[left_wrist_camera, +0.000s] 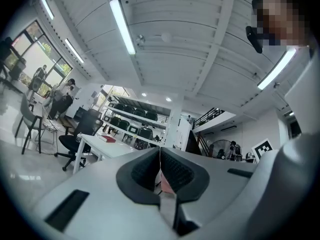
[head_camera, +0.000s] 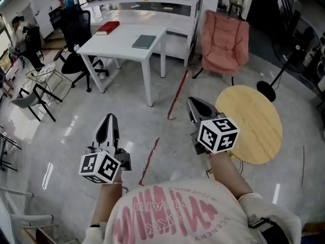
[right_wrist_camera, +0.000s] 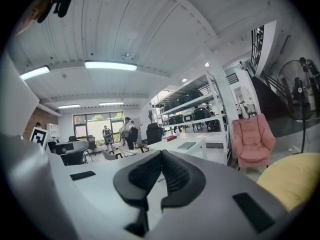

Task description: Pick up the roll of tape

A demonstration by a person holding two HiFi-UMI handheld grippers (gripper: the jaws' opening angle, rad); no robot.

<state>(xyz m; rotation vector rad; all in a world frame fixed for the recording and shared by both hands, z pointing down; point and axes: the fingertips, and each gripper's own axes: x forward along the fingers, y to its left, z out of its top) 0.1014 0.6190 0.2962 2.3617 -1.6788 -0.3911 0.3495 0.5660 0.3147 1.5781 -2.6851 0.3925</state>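
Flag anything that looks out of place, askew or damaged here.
Only the red strip on the floor stands out: it runs in broken, crooked pieces leading away from the white table. No roll of tape shows in any view.

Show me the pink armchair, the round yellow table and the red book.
pink armchair (head_camera: 226, 37): head view, on its back cushion.
round yellow table (head_camera: 256, 118): head view, bare middle of its top.
red book (head_camera: 107, 28): head view, centre of its cover.
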